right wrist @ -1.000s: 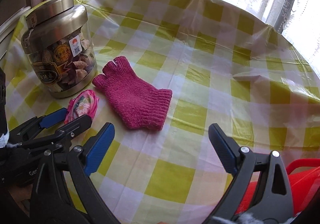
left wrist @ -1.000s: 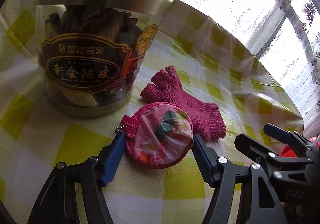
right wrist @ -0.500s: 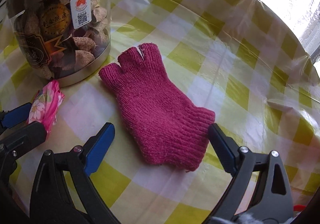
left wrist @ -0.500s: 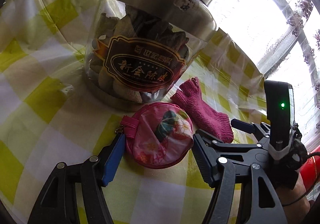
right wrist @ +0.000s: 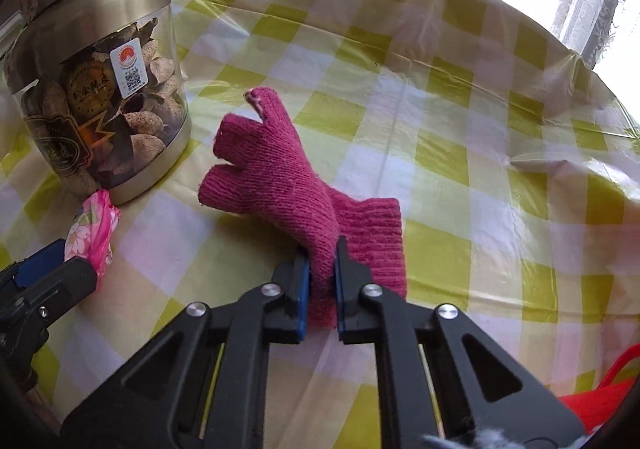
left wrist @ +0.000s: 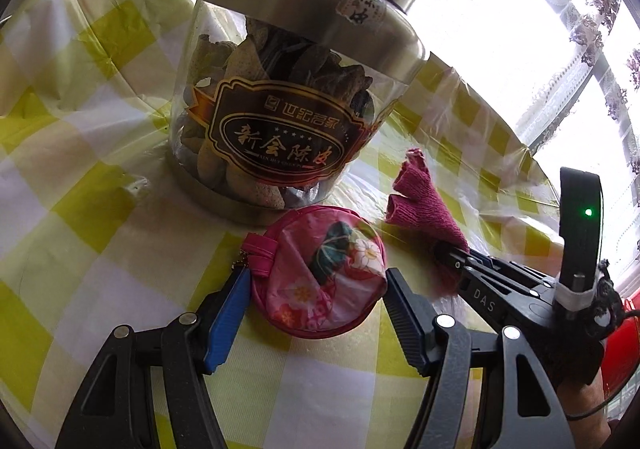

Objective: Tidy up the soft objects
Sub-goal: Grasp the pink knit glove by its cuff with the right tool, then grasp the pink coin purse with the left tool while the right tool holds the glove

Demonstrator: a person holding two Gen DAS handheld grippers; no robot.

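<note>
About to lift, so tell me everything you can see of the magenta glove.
The magenta glove is knitted, fingerless, with a ribbed cuff. The right gripper, its jaws closing, pinches a bunched fold near the cuff, so the finger end tilts up toward the jar. The cuff lies on the checked tablecloth.

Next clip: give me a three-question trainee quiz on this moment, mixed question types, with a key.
1. True or false: the right tool is closing on the magenta glove.
2. What sits between the left tool's fingers? A) jar B) floral pouch C) glove
3. What stands just behind the floral pouch in the left wrist view?

Key: 1. True; its pads pinch the knit. 2. B. 3. The jar, lid on, on the checked tablecloth.
</note>
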